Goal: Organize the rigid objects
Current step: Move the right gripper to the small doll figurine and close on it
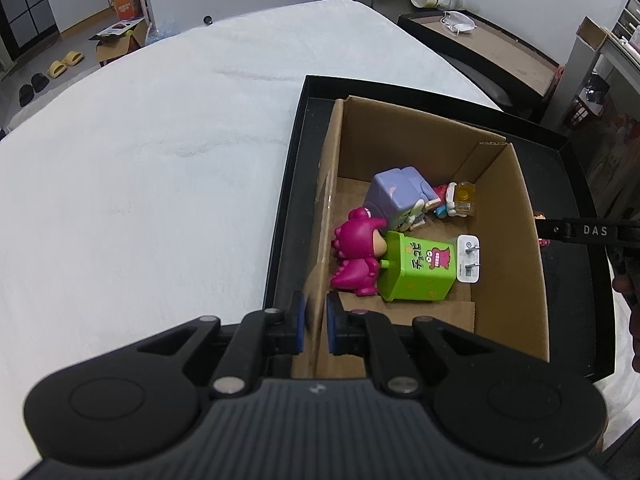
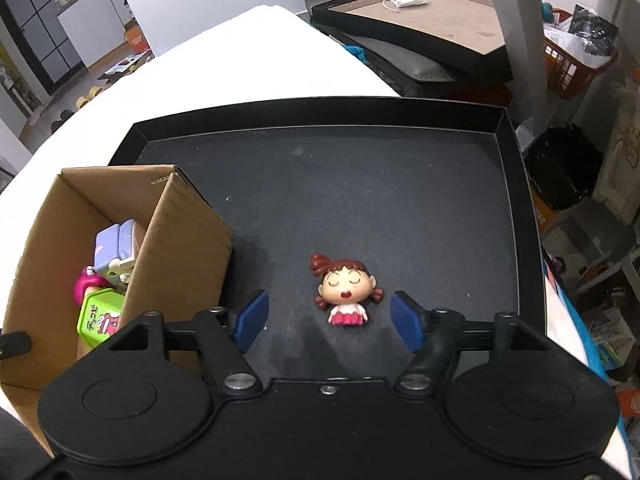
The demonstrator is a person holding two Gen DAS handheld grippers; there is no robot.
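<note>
A cardboard box stands in a black tray. In it lie a pink dinosaur figure, a green toy box, a purple toy, a white plug and a small yellow-topped figure. My left gripper is shut on the box's near left wall. In the right wrist view a red-haired girl figure lies on the tray floor. My right gripper is open, its blue pads on either side of the figure, not touching it. The box stands to its left.
The tray rests on a white cloth-covered table. Behind it is a low dark table with a face mask and a tipped bottle. An orange basket and clutter stand at the right. The right gripper's arm reaches over the tray's right side.
</note>
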